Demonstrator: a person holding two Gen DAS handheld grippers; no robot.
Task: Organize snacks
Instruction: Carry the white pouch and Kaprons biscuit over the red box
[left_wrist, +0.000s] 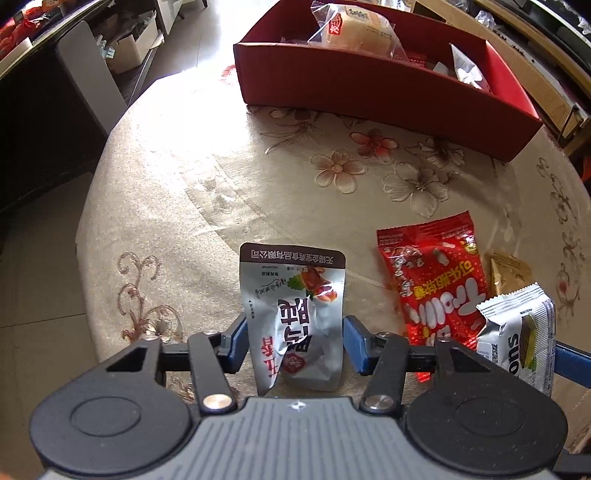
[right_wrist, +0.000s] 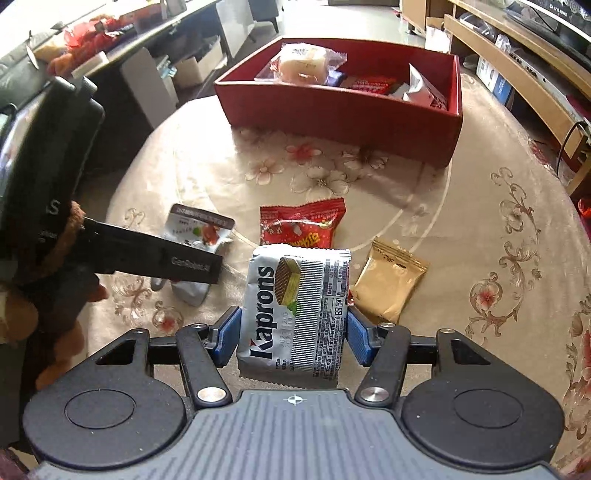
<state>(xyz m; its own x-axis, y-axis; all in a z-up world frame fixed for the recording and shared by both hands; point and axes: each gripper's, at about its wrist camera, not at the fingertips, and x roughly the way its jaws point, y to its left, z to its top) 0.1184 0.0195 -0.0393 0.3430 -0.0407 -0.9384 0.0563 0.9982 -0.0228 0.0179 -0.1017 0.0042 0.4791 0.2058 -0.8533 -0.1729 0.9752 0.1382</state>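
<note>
My left gripper (left_wrist: 295, 341) is shut on a silver snack pouch (left_wrist: 295, 314), its blue pads pressing both sides. My right gripper (right_wrist: 291, 338) is shut on a silver Kaprons wafer pack (right_wrist: 295, 314), which also shows at the right of the left wrist view (left_wrist: 521, 339). A red Trolli gummy bag (left_wrist: 432, 273) (right_wrist: 301, 227) and a gold sachet (right_wrist: 388, 284) (left_wrist: 508, 271) lie on the floral tablecloth (left_wrist: 184, 206). A red box (left_wrist: 369, 85) (right_wrist: 340, 107) at the table's far side holds a wrapped bun (right_wrist: 303, 62) and other packets.
The left gripper's body and the hand holding it (right_wrist: 55, 236) fill the left of the right wrist view. The round table's edge (left_wrist: 88, 206) curves at the left, with floor beyond. A dark cabinet (left_wrist: 40, 140) and a wooden shelf unit (right_wrist: 517, 74) stand around the table.
</note>
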